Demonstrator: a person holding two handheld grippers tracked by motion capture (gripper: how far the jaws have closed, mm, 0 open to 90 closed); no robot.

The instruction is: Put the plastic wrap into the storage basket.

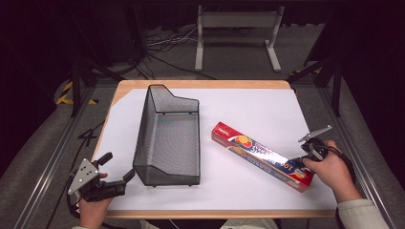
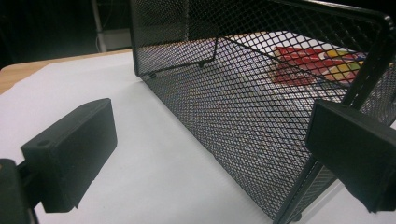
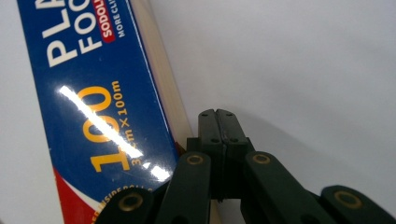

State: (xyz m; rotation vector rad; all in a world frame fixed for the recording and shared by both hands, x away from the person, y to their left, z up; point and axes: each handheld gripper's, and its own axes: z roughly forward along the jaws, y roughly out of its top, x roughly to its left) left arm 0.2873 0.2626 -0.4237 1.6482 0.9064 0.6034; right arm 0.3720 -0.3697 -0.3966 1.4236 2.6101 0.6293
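Empty black mesh basket [image 1: 167, 138] left of centre, food-wrap box [image 1: 261, 156] toward right edge (outside it), left gripper [image 1: 117, 167] jaws apart, right gripper [image 3: 218, 122] jaws together.

Black mesh basket [image 1: 167, 138]; red-and-blue box [image 1: 262, 156], yellow "100", perhaps fruit print; white sheet [image 1: 267, 109]

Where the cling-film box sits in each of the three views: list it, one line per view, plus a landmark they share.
High view: the box lies slantwise on the white sheet, right of the mesh basket, its near end by the right gripper.
Left gripper view: its red end shows through the basket's mesh, upper right.
Right gripper view: its blue face fills the left, touching the shut jaws' left side.
Shared landmark: the white sheet.
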